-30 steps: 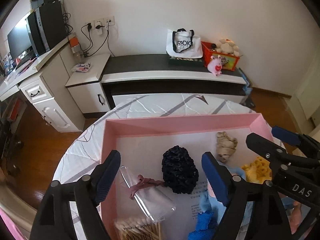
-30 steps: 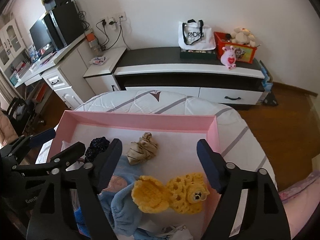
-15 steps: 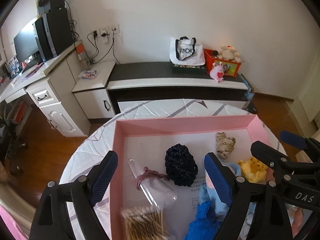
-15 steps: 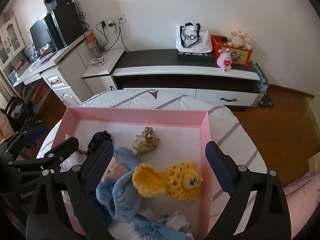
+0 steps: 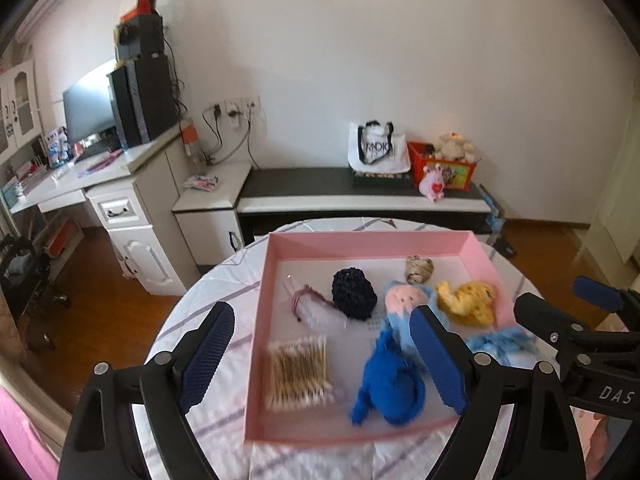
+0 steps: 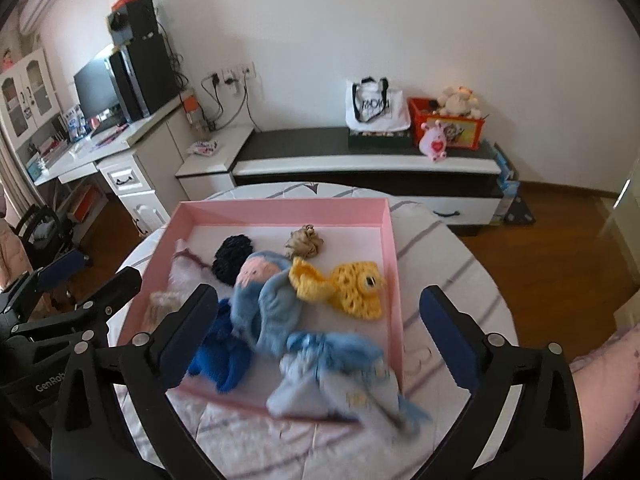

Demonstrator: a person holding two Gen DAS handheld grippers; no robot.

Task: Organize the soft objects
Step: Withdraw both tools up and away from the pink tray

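A pink tray [image 5: 272, 280] on the round table holds soft things. There is a black knitted ball [image 5: 354, 294], a beige knotted cloth [image 5: 419, 269], a yellow crocheted fish [image 6: 348, 284], a light blue plush with a pink face [image 6: 266, 292] and a dark blue plush [image 5: 390, 384]. A pale blue cloth piece [image 6: 332, 372] hangs over the tray's near rim. My left gripper [image 5: 322, 356] is open above the tray's near left part, touching nothing. My right gripper [image 6: 320, 320] hovers over the near right part. Its jaws are opening, and no pad presses on anything.
A pack of cotton swabs [image 5: 298, 372] and a clear bag with a pink tie [image 5: 320, 314] lie in the tray's left half. The table cover [image 5: 208, 300] is white with grey stripes. A low black-and-white cabinet [image 5: 360, 196] stands behind and a desk [image 5: 80, 176] at the left.
Both grippers have drawn back from the tray, so more of it and its near rim show. The right jaws have spread much wider, and the left jaws slightly.
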